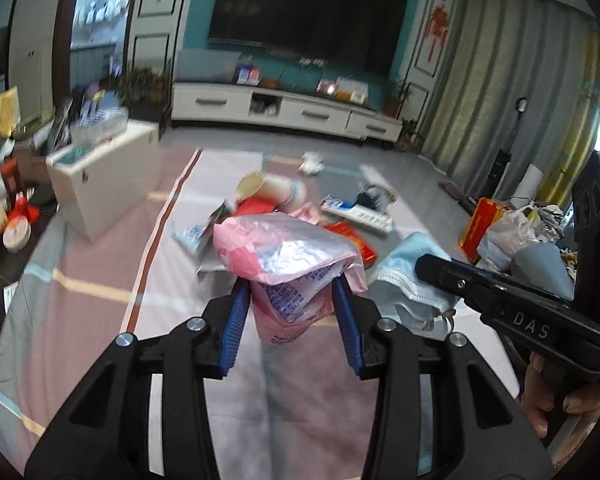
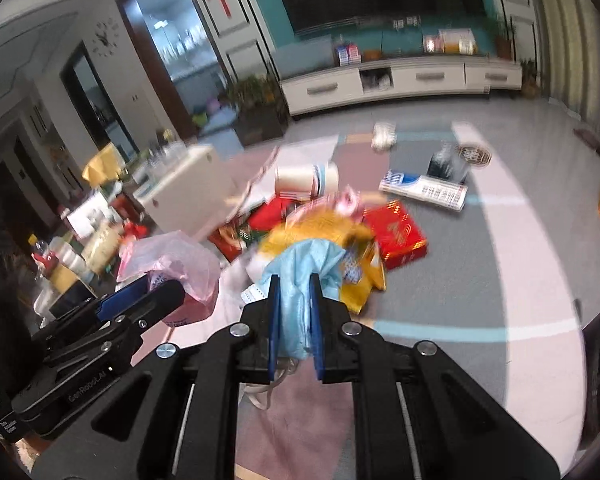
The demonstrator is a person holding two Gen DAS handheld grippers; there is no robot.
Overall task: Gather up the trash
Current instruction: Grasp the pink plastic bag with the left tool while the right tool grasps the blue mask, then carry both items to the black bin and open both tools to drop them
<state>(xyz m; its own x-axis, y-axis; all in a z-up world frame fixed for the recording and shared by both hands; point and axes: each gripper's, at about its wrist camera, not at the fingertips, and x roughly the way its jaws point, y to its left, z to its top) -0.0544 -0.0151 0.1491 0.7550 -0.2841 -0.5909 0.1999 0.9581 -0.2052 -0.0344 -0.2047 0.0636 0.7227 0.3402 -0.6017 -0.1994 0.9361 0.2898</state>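
- My left wrist camera looks down along my left gripper [image 1: 292, 280], close, toward the TV cabinet [image 1: 284, 110] at twelve o'clock.
- My right wrist camera faces likewise, cabinet [image 2: 400, 80] at one o'clock.
- Both share the floor litter; each sees the other claw.

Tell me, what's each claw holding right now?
Left gripper shut on pink plastic bag. Right gripper shut on blue face mask. More litter on floor.

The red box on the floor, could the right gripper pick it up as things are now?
Probably not yet. The right gripper is shut on a blue face mask, so its fingers are full. The red box itself lies uncovered ahead on the floor.
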